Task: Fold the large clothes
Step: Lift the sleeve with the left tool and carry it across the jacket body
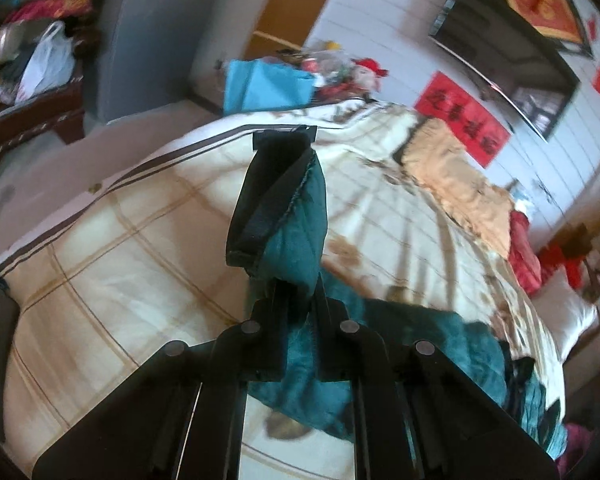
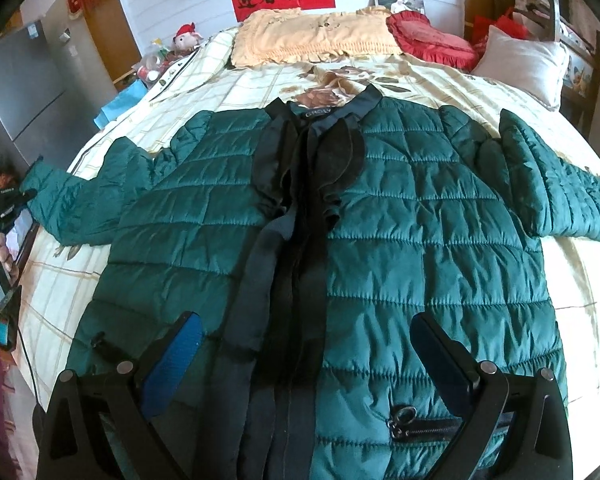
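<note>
While the green quilted jacket (image 2: pixel 400 216) lies face up and spread flat across the bed (image 2: pixel 440 76), filling the centre of the right wrist view, we note its collar toward the top of the frame and its dark front strip running down the middle. One sleeve (image 2: pixel 560 196) reaches to the right edge of that frame; the other sleeve (image 2: pixel 72 204) reaches to the left edge, where its cuff meets the left gripper (image 2: pixel 8 204), seen only partly and dark there. In the left wrist view the left gripper (image 1: pixel 284 136) is clenched on that sleeve's cuff (image 1: pixel 296 216), with green fabric bunched between the black fingers at frame centre and raised off the checked bedcover. The right gripper (image 2: pixel 308 344) is released, its blue-padded fingers (image 2: pixel 176 356) spread wide at the lower frame, over the jacket's lower front with nothing between them; we cannot tell whether they touch the fabric. A zipped pocket (image 2: pixel 424 426) sits just beside the right-hand finger. A yellow pillow (image 2: pixel 308 36) and a red cushion (image 2: pixel 428 40) lie at the top of the frame, beyond the collar.
</note>
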Demonstrator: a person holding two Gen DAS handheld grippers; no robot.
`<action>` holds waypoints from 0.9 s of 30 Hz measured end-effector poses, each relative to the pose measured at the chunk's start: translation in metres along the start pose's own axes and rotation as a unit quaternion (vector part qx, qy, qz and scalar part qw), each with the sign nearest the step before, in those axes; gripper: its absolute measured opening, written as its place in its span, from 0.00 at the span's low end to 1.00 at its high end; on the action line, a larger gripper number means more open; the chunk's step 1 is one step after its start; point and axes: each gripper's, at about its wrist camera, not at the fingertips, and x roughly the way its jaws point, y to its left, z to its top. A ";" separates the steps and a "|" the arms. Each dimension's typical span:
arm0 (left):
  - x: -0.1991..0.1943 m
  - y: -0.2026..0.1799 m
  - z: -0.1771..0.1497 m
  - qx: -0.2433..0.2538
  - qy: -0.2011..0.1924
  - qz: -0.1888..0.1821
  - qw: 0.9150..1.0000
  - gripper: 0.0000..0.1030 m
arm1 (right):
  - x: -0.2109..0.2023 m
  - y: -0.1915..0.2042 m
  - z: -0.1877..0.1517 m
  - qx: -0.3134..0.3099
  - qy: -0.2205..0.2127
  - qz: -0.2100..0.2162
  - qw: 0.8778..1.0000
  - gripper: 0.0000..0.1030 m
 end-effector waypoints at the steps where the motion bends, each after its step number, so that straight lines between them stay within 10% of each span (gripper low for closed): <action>1: -0.003 -0.009 -0.002 0.010 0.000 -0.003 1.000 0.07 | -0.002 -0.001 -0.002 0.001 0.000 0.000 1.000 1.00; 27: -0.050 -0.237 -0.106 0.166 0.067 -0.145 0.973 0.07 | -0.031 -0.045 -0.019 0.048 -0.022 0.015 0.998 1.00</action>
